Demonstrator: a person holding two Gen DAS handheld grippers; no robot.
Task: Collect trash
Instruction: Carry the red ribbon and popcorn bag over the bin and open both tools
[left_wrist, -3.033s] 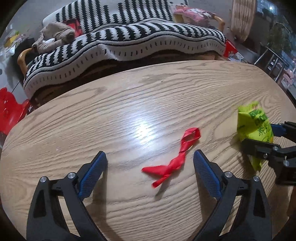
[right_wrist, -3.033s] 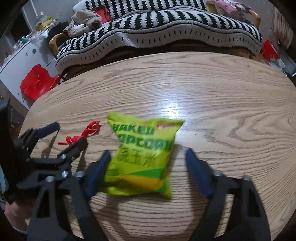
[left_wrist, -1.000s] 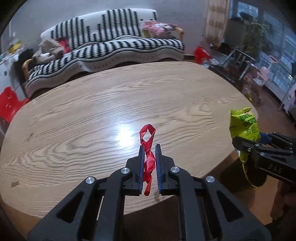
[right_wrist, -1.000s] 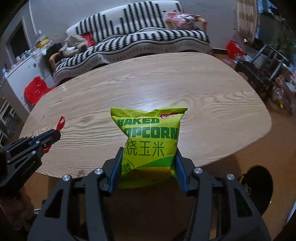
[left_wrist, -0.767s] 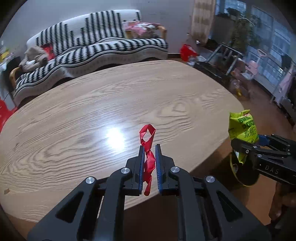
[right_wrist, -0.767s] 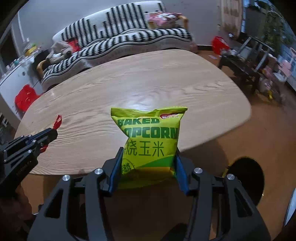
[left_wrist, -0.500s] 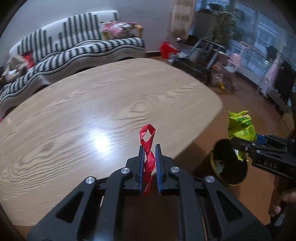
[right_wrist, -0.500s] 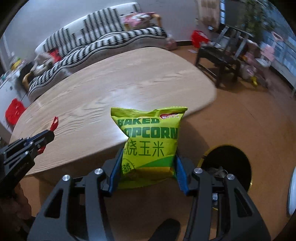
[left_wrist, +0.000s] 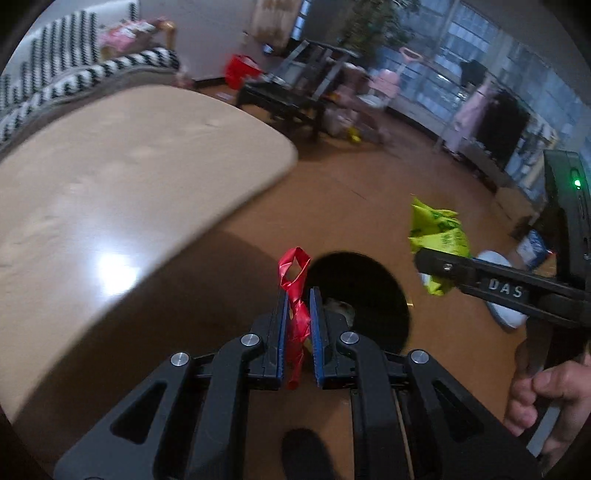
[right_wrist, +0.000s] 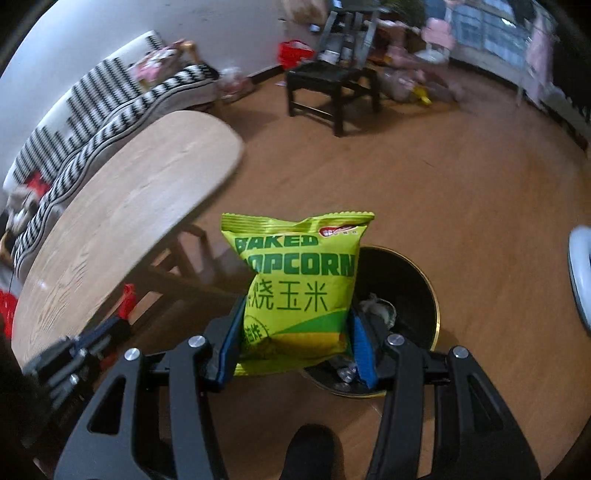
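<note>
In the left wrist view, our left gripper (left_wrist: 298, 295) pinches the red balloon scrap (left_wrist: 294, 284) tight, up in the air over the black trash bin (left_wrist: 364, 291) on the floor.

In the right wrist view, our right gripper (right_wrist: 297, 325) squeezes the green popcorn bag (right_wrist: 299, 291), held above the bin, beside the wooden table (right_wrist: 122, 221).

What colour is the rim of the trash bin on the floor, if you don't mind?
Gold or brass-coloured around a black inside; the trash bin shows it best in the right wrist view.
</note>
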